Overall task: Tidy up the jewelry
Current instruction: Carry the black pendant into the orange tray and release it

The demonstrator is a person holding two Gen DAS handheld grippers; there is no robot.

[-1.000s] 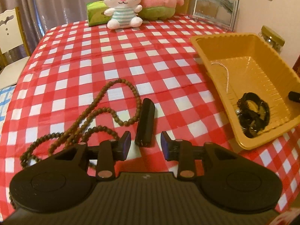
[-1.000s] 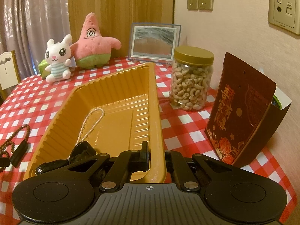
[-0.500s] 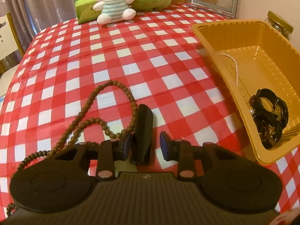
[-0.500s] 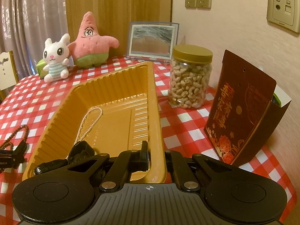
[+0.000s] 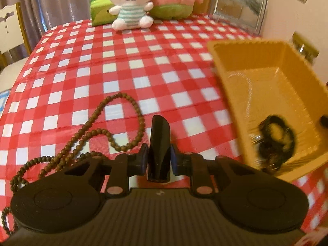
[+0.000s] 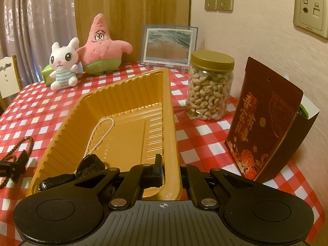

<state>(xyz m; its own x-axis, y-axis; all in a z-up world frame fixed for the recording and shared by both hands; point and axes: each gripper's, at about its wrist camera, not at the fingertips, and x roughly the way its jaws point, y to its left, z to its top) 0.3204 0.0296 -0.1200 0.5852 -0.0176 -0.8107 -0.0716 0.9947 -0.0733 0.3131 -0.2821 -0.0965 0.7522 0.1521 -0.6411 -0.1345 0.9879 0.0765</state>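
Note:
My left gripper (image 5: 158,161) is shut on a black hair clip (image 5: 158,143), tilted up off the checked tablecloth. A long brown bead necklace (image 5: 98,131) lies on the cloth just left of it; it also shows in the right wrist view (image 6: 19,147). The yellow plastic tray (image 5: 235,61) sits to the right and holds a pearl chain (image 6: 98,135) and black hair accessories (image 5: 274,141). My right gripper (image 6: 170,168) is shut on the tray's near right rim (image 6: 172,143). The left gripper with the clip shows at the far left of the right wrist view (image 6: 12,168).
A white bunny plush (image 5: 131,4), a pink starfish plush (image 6: 102,47) and a framed picture (image 6: 169,45) stand at the table's far end. A jar of cashews (image 6: 210,88) and a dark red box (image 6: 264,123) stand right of the tray. A chair (image 5: 10,28) is at the left.
My left gripper moved onto the black hair clip, closed on it and raised its front end off the cloth. My right gripper stayed clamped on the tray rim.

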